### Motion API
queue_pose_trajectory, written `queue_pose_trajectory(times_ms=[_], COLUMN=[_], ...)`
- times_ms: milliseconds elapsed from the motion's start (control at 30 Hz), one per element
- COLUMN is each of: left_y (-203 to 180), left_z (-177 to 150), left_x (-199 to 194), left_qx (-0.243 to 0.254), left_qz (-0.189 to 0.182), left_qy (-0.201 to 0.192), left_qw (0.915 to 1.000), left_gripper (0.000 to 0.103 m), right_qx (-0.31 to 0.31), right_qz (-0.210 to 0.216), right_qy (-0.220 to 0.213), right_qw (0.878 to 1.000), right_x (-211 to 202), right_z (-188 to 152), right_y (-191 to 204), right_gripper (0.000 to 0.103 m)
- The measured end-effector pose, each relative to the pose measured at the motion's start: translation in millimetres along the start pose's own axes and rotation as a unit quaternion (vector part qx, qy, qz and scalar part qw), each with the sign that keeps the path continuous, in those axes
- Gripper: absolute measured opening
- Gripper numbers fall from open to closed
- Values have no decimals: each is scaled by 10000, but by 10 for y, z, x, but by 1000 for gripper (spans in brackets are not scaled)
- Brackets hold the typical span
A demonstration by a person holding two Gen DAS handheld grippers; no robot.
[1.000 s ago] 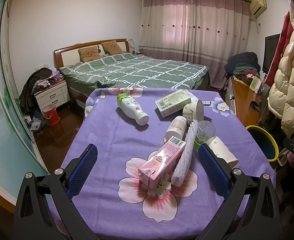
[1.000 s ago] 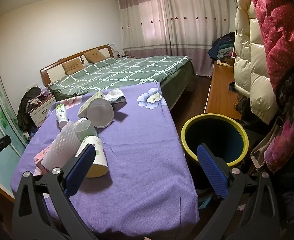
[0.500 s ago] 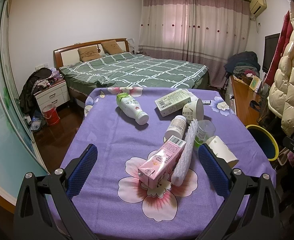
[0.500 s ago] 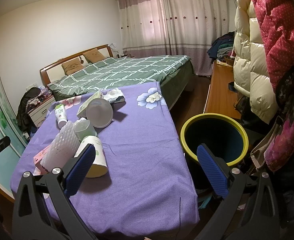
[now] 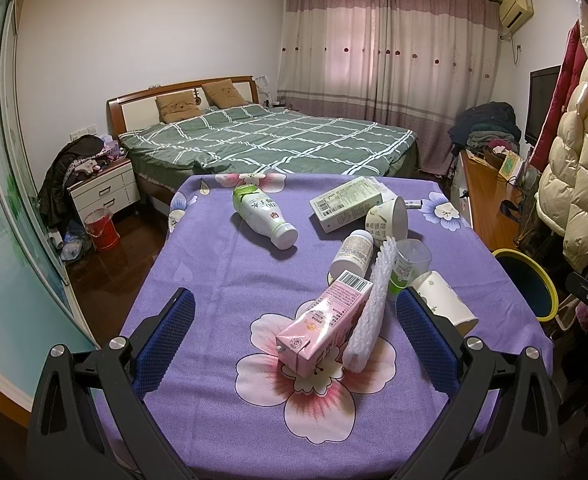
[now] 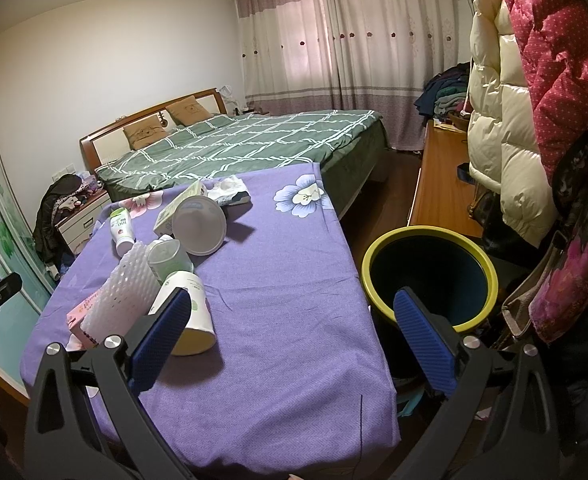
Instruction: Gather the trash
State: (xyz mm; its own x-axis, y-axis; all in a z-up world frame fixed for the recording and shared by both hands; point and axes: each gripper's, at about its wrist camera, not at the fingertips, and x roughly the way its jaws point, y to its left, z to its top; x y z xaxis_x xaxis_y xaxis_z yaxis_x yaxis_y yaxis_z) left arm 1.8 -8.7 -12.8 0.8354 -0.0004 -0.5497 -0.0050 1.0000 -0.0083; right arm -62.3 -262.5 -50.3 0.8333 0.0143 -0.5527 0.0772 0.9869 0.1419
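Grippers both gaping wide, empty — left gripper [image 5: 294, 312] is framing the pink rectangular milk carton [image 5: 326, 326] lying on the purple flowered tablecloth [image 5: 214, 280]; light, crushable — pinching its flat sides looks best, right gripper [image 6: 294, 332] idling

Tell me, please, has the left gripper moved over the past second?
No. The left gripper frames the pink carton as it did before, and the bed sits at the same place in view.

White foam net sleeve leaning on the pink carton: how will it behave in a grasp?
The foam net sleeve looks like open mesh, so probably very light and squashy. It leans on the pink carton, so nudging either likely topples it.
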Motion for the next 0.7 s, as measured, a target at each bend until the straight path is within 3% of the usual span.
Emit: queue_pose_trajectory(times_ms=[700], left_y=[-11], left_z=[-88], left_x=[77], left_qx=[28], left_qz=[-10], left_qy=[67], left_qw=[10000], left_gripper=[99], right_qx=[12], right_qz=[1], right_qy=[26], right_qw=[10000], right_x=[37], right_z=[-19], right_y=[-17], right_gripper=[97])
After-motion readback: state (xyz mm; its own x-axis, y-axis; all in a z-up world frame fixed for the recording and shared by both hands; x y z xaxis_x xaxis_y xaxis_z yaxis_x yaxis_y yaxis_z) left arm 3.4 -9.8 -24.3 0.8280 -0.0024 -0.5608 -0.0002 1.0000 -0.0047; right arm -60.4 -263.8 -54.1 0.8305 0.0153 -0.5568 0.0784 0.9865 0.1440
